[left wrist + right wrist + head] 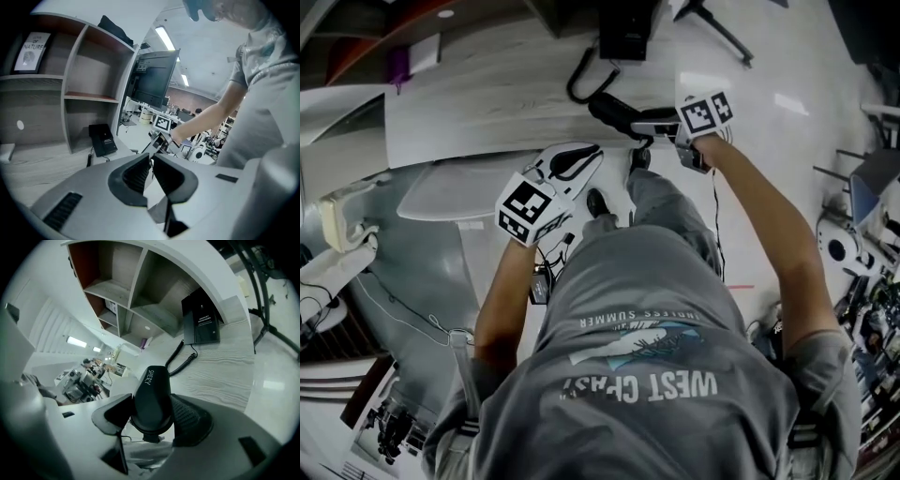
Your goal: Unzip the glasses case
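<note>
The black glasses case (151, 385), printed SHERY, stands on end between the pads of my right gripper (152, 405), which is shut on it. From the head view the case (614, 111) sticks out to the left of the right gripper (649, 129), held in the air over the pale desk edge. My left gripper (592, 153) is lower and to the left, apart from the case. Its jaws (151, 161) are nearly together with nothing between them. The right gripper's marker cube (162, 124) shows beyond them.
A black desk phone (201, 322) with a coiled cord sits on the wood-grain desk (220, 366) under an open shelf unit (84, 93). A dark monitor (152, 79) stands further back. A white table (441, 192) lies to the left, and black stand legs (717, 28) are on the floor.
</note>
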{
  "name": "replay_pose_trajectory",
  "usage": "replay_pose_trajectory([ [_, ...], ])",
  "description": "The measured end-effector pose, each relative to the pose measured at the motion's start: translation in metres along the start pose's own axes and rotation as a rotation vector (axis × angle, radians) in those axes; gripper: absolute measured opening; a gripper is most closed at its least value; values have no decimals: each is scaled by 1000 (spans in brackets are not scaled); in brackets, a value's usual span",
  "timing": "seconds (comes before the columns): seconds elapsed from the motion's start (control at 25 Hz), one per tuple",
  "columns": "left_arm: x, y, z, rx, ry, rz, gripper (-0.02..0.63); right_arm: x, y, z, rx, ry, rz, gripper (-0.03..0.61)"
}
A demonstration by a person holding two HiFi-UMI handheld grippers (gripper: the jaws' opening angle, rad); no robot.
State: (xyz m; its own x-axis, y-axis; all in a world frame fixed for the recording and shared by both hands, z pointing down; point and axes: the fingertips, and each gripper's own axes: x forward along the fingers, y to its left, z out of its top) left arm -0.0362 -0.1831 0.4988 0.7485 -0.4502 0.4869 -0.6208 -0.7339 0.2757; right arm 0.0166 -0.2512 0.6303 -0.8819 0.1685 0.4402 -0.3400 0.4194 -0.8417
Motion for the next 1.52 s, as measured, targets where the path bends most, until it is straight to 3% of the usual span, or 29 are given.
replay_pose_trajectory([
  [0.36,-15,21,-2,-56,-23,84,15,10,-45,-13,-335,135,-149,265],
  [0.64,-21,19,-2,-60,-39,109,15,18,-60,-16,-622,231,-246,270],
  [0.88,-36,15,-2,-56,-55,130,15,17,-71,-20,-823,309,-384,278],
  [1.08,-51,12,-4,-49,-72,145,15,12,-80,-18,-833,306,-509,285],
  [1.24,-66,7,-2,-37,-93,150,15,5,-63,-11,-796,230,-537,282],
  [1.52,-100,-2,9,13,-156,173,15,-26,26,20,-765,-76,-571,207],
])
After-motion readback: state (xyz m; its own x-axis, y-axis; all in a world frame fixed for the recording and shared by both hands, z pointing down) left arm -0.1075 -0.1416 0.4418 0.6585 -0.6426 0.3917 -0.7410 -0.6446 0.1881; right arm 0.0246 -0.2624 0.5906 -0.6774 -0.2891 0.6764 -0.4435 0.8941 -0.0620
